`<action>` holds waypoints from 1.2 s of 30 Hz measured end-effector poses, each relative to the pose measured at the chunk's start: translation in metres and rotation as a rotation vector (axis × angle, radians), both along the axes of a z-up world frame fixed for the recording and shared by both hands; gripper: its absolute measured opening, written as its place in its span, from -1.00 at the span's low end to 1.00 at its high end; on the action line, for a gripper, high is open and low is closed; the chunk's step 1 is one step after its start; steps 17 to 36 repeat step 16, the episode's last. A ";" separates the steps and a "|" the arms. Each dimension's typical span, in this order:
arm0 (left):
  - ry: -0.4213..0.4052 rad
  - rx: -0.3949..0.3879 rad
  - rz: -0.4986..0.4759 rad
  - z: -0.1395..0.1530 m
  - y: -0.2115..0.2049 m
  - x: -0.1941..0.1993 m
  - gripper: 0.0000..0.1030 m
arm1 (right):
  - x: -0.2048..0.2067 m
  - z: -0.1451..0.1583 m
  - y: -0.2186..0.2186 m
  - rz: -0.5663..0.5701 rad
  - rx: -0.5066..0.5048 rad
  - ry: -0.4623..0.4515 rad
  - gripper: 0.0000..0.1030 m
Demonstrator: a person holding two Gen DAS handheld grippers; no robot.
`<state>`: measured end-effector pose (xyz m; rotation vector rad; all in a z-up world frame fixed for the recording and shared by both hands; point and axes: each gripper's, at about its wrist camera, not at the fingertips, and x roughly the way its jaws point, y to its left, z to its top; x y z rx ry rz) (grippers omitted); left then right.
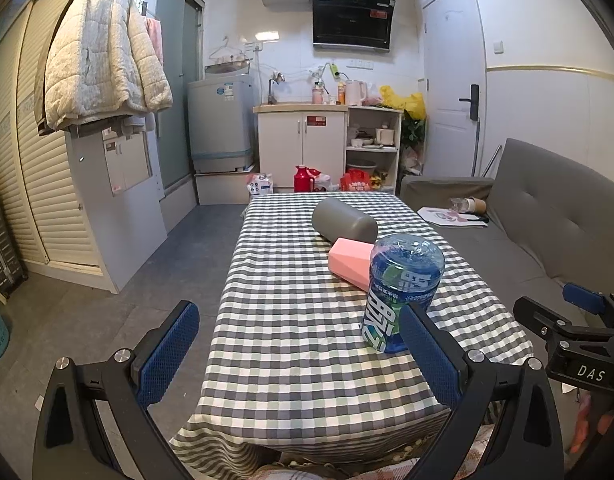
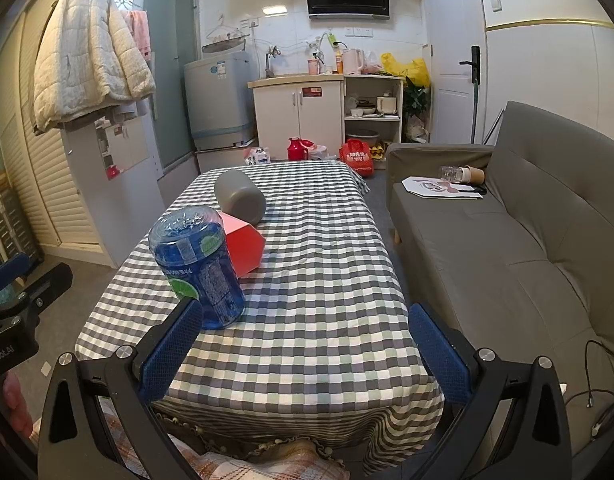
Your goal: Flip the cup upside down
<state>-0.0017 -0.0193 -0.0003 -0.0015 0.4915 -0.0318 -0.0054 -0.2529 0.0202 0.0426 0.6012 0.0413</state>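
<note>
A blue transparent plastic cup point(image 1: 401, 288) stands upside down, base up, on the checked tablecloth point(image 1: 291, 320); it also shows in the right wrist view point(image 2: 199, 264). Behind it a pink faceted cup point(image 1: 351, 260) lies on its side, seen too in the right wrist view point(image 2: 243, 246). A grey cup point(image 1: 343, 222) lies on its side further back, seen too in the right wrist view point(image 2: 239, 196). My left gripper point(image 1: 303, 356) is open and empty, near the table's front edge, left of the blue cup. My right gripper point(image 2: 307, 354) is open and empty, right of the blue cup.
A grey sofa point(image 2: 507, 240) runs along the table's right side, with papers and a bottle on it. Bare floor point(image 1: 127, 300) lies to the left. White cabinets point(image 1: 303, 148), a washing machine and red items on the floor stand beyond the table's far end.
</note>
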 end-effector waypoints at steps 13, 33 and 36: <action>-0.006 0.006 -0.001 -0.002 -0.001 0.000 1.00 | 0.003 -0.004 0.000 -0.001 -0.004 0.008 0.99; -0.006 0.008 -0.006 -0.003 -0.002 0.000 1.00 | 0.003 -0.004 0.000 -0.001 -0.005 0.009 0.99; -0.006 0.008 -0.006 -0.003 -0.002 0.000 1.00 | 0.003 -0.004 0.000 -0.001 -0.005 0.009 0.99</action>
